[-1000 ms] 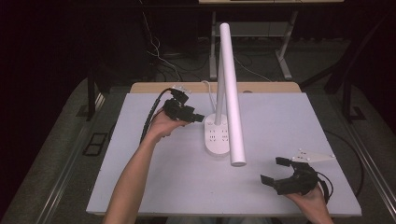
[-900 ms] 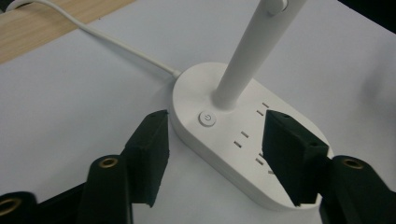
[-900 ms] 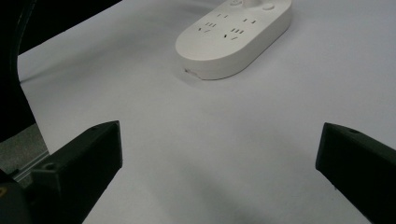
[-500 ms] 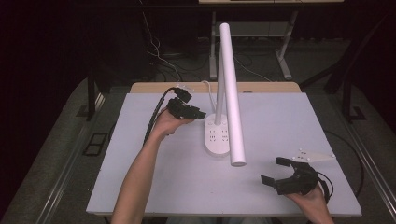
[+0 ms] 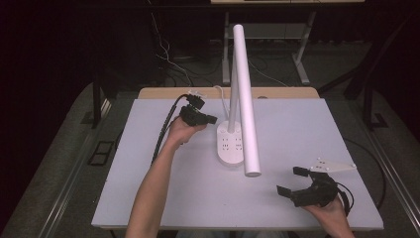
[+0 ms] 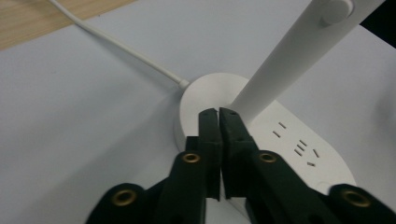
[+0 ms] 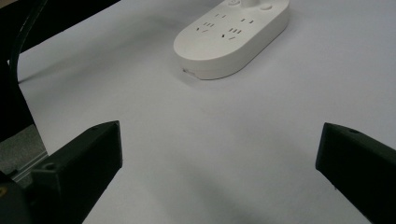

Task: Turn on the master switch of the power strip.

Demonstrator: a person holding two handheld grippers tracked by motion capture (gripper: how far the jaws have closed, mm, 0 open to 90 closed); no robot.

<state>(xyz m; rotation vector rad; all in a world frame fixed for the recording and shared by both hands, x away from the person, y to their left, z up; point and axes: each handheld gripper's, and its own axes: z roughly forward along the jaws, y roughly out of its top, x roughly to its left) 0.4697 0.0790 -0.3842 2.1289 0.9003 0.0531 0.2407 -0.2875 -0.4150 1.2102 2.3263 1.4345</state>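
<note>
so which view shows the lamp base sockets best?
Right gripper view: the lamp base lies unobstructed, sockets facing the camera. Left gripper view shows it close but the shut left gripper covers part. High view shows it small, partly behind the lamp head.

White lamp (image 5: pixel 242 94) with a white oval base (image 5: pixel 231 147), small dark socket slots patterned across its top; white cord (image 6: pixel 126 49) at upper left of the left gripper view. Pale grey tabletop (image 5: pixel 163 198), light wood strip (image 5: pixel 168 92) along its far edge. Black left gripper (image 5: pixel 210 119), brass-coloured rivets. Black right gripper (image 5: pixel 292 181), light grey plate on top.
</note>
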